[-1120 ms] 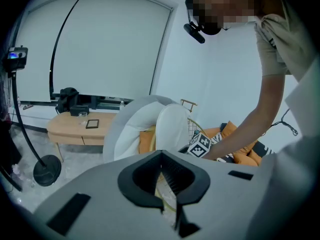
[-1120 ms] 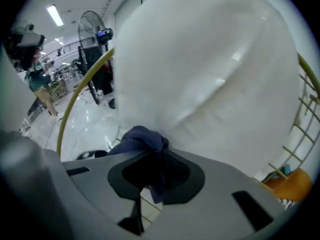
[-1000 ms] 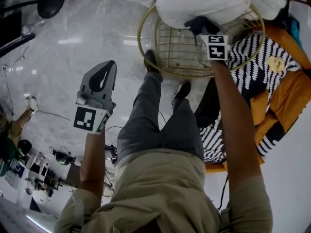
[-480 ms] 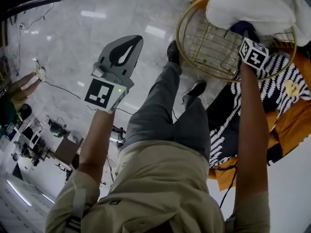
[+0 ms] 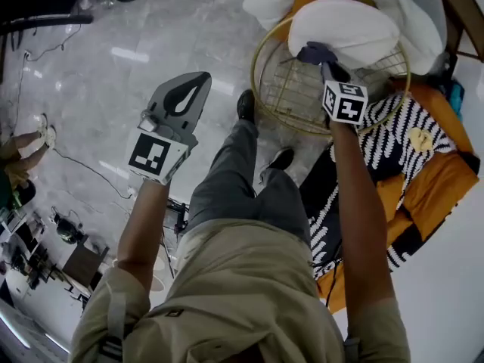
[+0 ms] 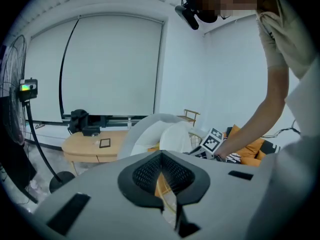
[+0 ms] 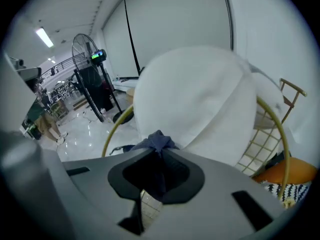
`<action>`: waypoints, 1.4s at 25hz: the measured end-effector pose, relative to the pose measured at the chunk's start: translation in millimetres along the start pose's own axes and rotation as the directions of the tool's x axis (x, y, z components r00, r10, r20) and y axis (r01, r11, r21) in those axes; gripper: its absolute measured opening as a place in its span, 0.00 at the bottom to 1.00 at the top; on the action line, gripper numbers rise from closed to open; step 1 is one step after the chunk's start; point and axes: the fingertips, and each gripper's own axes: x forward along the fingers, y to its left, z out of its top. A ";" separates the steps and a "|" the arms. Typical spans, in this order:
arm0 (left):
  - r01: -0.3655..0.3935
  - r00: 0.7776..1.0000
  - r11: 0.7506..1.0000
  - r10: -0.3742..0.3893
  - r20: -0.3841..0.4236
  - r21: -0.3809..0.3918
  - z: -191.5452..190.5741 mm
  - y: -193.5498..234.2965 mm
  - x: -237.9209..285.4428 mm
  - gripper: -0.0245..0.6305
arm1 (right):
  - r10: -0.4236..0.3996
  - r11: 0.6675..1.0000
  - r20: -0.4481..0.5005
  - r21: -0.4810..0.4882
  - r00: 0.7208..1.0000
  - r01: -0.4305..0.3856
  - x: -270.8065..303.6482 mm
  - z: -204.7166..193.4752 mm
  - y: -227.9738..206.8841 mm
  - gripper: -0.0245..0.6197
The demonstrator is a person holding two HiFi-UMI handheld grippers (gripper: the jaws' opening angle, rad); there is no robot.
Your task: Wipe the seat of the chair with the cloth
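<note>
The chair is a round gold wire basket with a white cushion leaning at its back. My right gripper reaches into the basket, shut on a dark blue cloth that touches the cushion's lower edge. In the right gripper view the cloth bunches out of the right gripper, tight against the cushion, with the gold rim at the right. My left gripper hangs shut and empty over the floor, left of the chair. The left gripper looks toward the chair.
An orange lounger with a black-and-white striped throw lies right of the chair. The person's legs and shoes stand at the chair's front. A standing fan and a low wooden table stand farther off. Cables cross the marble floor.
The head view has swung about. The right gripper keeps the cloth at the back of the seat, shifted slightly along the cushion's edge. The left gripper stays raised over the floor.
</note>
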 end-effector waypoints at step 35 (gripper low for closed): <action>0.052 0.927 0.960 -0.149 0.344 0.275 166.4 -309.5 -168.0 0.06 | 0.050 0.998 0.663 -0.069 0.747 -0.005 -629.8 13.7 6.6 0.10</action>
